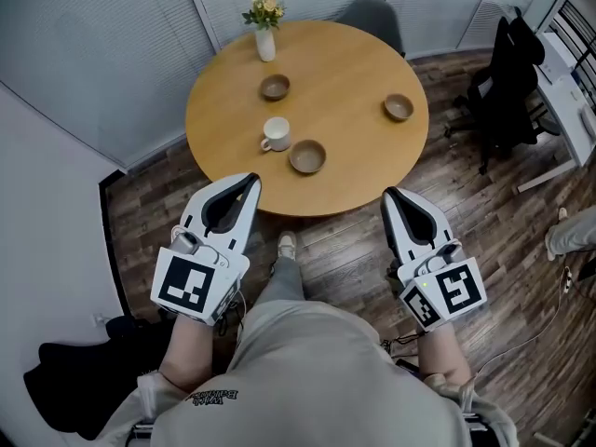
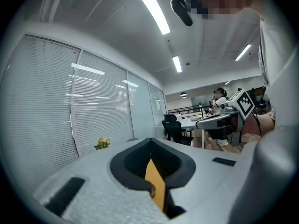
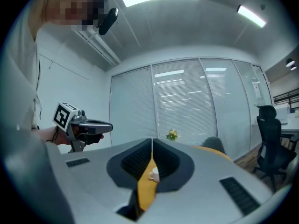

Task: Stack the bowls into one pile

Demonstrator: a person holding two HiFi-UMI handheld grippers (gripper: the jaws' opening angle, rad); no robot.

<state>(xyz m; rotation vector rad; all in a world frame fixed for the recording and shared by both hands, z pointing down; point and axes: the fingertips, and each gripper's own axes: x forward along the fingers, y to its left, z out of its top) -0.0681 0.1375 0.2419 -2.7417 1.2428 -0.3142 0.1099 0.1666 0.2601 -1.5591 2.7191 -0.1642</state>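
Observation:
Three brown bowls stand apart on the round wooden table (image 1: pixel 345 175): one at the back (image 1: pixel 275 87), one at the right (image 1: pixel 399 107), one near the front edge (image 1: pixel 307 156). My left gripper (image 1: pixel 252 182) is shut and empty, short of the table's front edge. My right gripper (image 1: pixel 388 194) is likewise shut and empty, off the table's front right edge. In the left gripper view the jaws (image 2: pixel 150 141) meet with only a sliver of tabletop showing between them. Between the closed jaws (image 3: pixel 152 143) in the right gripper view, a white mug (image 3: pixel 153 174) shows.
A white mug (image 1: pixel 275 135) stands beside the front bowl. A vase of flowers (image 1: pixel 265 28) is at the table's back edge. A grey chair (image 1: pixel 372 15) stands behind the table and a black office chair (image 1: pixel 507 82) to its right. Dark bags (image 1: pixel 74 380) lie at the left wall.

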